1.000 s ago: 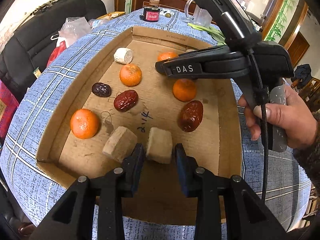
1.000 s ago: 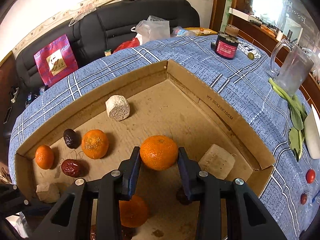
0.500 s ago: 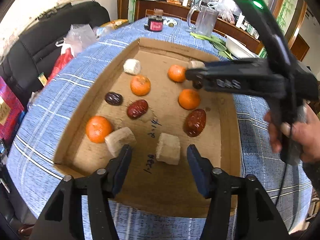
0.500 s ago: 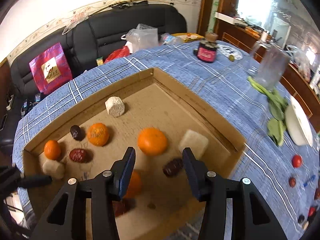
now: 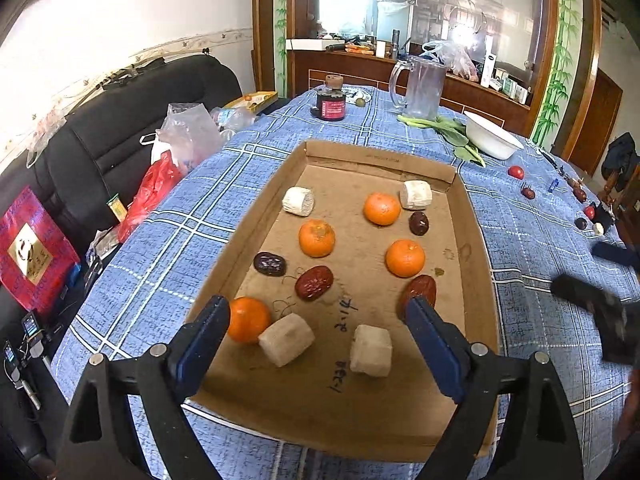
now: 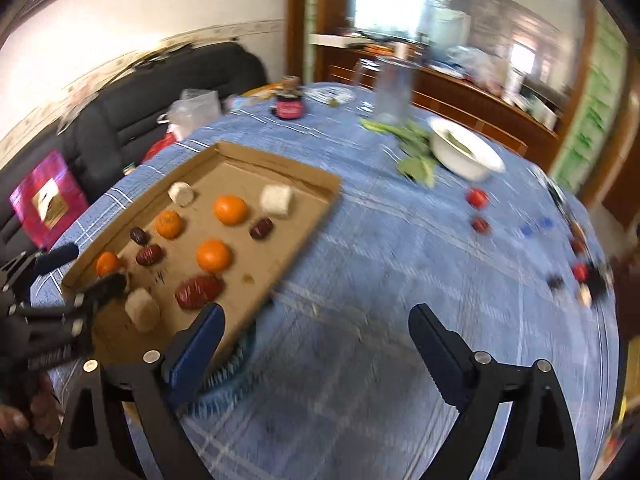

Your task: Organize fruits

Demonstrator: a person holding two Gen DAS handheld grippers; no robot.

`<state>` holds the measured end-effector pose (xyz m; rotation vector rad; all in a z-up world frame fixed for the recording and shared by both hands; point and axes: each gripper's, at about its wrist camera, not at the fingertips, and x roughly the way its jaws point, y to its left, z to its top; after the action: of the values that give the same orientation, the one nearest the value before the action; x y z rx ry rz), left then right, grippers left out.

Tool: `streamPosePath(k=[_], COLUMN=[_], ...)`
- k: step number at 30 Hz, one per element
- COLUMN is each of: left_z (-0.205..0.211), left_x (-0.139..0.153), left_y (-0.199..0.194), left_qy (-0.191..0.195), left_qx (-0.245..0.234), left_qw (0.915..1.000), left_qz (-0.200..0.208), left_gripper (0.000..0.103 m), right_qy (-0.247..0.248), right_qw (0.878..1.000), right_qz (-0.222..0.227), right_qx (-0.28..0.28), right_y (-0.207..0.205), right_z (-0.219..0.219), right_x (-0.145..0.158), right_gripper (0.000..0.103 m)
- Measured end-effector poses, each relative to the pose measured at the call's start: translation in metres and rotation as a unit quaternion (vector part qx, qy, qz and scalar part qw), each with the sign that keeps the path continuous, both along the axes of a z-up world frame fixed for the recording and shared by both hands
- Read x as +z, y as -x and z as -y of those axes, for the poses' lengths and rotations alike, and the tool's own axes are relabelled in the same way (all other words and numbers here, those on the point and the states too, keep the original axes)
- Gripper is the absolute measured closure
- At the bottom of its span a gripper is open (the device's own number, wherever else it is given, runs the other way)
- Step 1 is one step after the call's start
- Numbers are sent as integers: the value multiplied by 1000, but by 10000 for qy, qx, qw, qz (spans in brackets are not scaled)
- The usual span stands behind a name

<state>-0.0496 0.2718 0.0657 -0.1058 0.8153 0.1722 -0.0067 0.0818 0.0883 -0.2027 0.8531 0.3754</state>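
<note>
Both grippers, left (image 5: 316, 328) and right (image 6: 316, 344), are opening empty; loose red fruits (image 6: 478, 198) lie ahead-right of the right, the nearer one.

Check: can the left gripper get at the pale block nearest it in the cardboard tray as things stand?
Probably yes. The left gripper, jaws opening and nothing gripped, hovers over the pale block in the cardboard tray; the other block lies apart.

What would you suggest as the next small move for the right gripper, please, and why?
Probably carry the right gripper toward the loose red fruits on the blue tablecloth. Its jaws are opening with nothing between them, it hovers outside the cardboard tray, and those fruits lie unsorted.
</note>
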Motion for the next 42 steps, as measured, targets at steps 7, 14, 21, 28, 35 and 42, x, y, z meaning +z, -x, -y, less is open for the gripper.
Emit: streamPosePath(k=[7,14,21,28,35,42], left_z=[19,39,54,56,53,37], left_x=[-8,-2,17,18,20,21], left_y=[9,53,74,71,82,88], left_qy=[-10,-70,-349,-618,-396,-315], left_qx=[240,527,311,349,270,540], left_qw=[9991,9980,9989,9975,9984,9973], left_qz=[-354,-337,-59,-29,292,387], left_gripper=[3,3,3,3,3,3], right_qy=[120,115,-116,-69,33,88], right_qw=[9999,9995,9997,9994,9995,9992], right_qz=[72,213,104,296,167,339], right_qx=[-101,216,167,-137,-282,-199], right_y=[40,74,85,89,92,101], right_z=[10,25,34,37,34,24], right_x=[-13,-16,-14,-7,-13,-12], right_gripper=[2,2,2,2,2,2])
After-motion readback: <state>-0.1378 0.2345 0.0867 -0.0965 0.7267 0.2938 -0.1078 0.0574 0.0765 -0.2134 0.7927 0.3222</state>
